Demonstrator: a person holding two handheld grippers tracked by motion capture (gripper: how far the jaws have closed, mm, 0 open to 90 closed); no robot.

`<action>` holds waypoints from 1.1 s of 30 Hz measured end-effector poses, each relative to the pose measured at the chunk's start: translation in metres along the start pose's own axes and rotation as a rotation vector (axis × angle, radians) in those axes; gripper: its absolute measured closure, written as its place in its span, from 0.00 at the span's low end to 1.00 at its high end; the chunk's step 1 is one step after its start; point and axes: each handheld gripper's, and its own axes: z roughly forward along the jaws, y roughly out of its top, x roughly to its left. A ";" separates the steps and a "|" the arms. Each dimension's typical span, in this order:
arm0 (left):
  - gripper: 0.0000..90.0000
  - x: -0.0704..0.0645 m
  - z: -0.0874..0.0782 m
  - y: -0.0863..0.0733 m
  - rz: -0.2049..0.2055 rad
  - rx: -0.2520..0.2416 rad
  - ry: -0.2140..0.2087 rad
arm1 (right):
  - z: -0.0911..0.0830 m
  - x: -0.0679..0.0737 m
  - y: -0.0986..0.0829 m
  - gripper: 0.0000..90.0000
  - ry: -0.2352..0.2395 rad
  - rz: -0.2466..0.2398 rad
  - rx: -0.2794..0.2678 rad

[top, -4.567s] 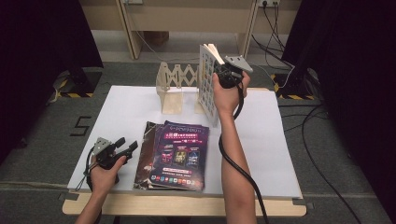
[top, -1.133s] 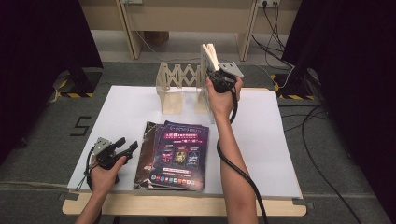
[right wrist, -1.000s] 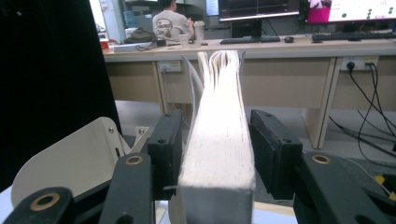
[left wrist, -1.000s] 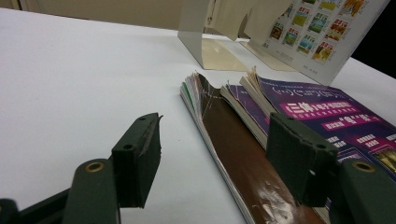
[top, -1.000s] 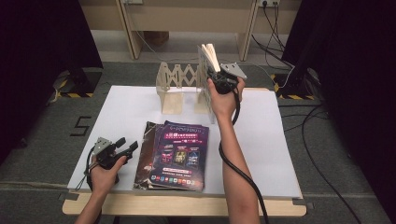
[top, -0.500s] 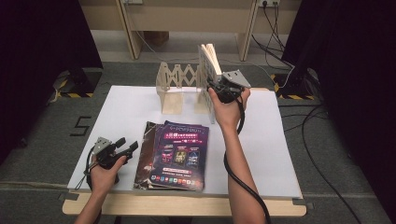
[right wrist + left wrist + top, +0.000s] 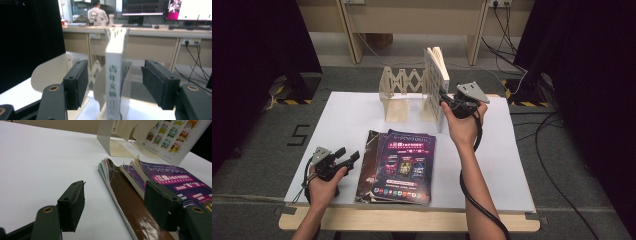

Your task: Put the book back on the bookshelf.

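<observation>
The left gripper (image 7: 351,159) rests low on the white bench (image 7: 512,165), near the person's edge, held in the left hand (image 7: 323,182). Its jaws stand wide apart with nothing between them; in the left gripper view (image 7: 113,206) bare bench surface and the spine edge of a magazine lie in the gap. Just ahead of the jaws, and to their right, lies the stack of magazines (image 7: 399,166), flat on the bench, the purple-covered one (image 7: 172,182) on top and a brown-covered one (image 7: 127,202) beneath it, its fanned page edges turned toward the gripper.

Farther off from that gripper, at the back of the bench, stands the wooden rack (image 7: 399,92) with its folding lattice between two end plates.

The white book (image 7: 437,75) stands upright at the rack's right end plate, directly in front of the right gripper (image 7: 443,97), with its pages slightly splayed at the top. The right hand (image 7: 463,127) holds this gripper raised above the bench. In the right gripper view (image 7: 113,83) the book's spine (image 7: 114,82), printed with green characters, stands between the two jaws, which are wide apart; each pad stands clear of the covers, so the gripper holds nothing. Whether the book leans on the end plate cannot be told.
</observation>
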 end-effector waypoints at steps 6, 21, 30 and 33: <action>0.36 -0.003 0.000 0.000 0.038 0.003 -0.019 | -0.018 -0.006 -0.006 0.42 -0.006 -0.006 0.046; 0.38 -0.021 0.015 0.005 0.086 0.079 -0.135 | -0.051 -0.009 -0.053 0.49 0.022 0.035 0.207; 0.40 -0.044 0.028 0.028 0.117 0.124 -0.208 | -0.044 0.004 -0.081 0.50 0.099 0.072 0.335; 0.39 -0.052 0.037 0.031 0.122 0.169 -0.201 | -0.040 0.009 -0.092 0.50 0.115 0.073 0.384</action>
